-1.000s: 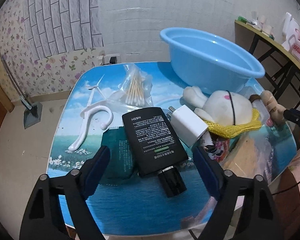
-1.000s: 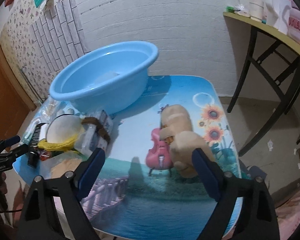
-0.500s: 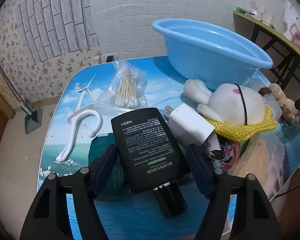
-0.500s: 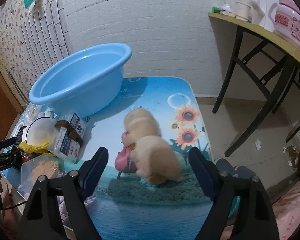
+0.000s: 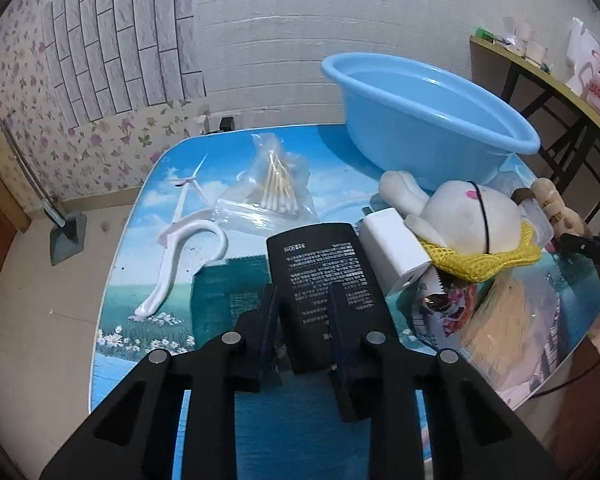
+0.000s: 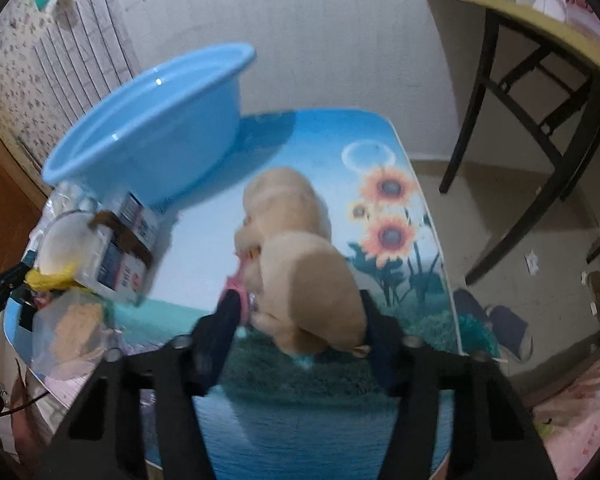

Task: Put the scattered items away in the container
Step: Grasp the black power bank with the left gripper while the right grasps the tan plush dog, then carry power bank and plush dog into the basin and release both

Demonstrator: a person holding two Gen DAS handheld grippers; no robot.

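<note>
A flat black bottle (image 5: 320,264) lies on the picture-printed table (image 5: 140,320), its cap end toward me. My left gripper (image 5: 303,300) is shut on that lower end, one finger on each side. The blue basin (image 5: 400,152) stands at the back of the table and looks empty. In the blurred right wrist view a tan plush toy (image 6: 300,280) lies right of the basin (image 6: 172,152). My right gripper (image 6: 300,312) straddles the toy, its jaws closing, and both pads meet its sides.
A white rabbit plush (image 5: 464,216) on yellow netting, a white charger (image 5: 392,248), a bag of cotton swabs (image 5: 276,192), a white plastic hook (image 5: 180,256), a green packet (image 5: 228,292) and snack packets (image 5: 448,304) crowd the table. A dark-legged side table (image 6: 540,80) stands to the right.
My left jaws went from wide open to shut on the black bottle's lower end. The right gripper came down over the tan plush toy and its jaws drew in around it.
</note>
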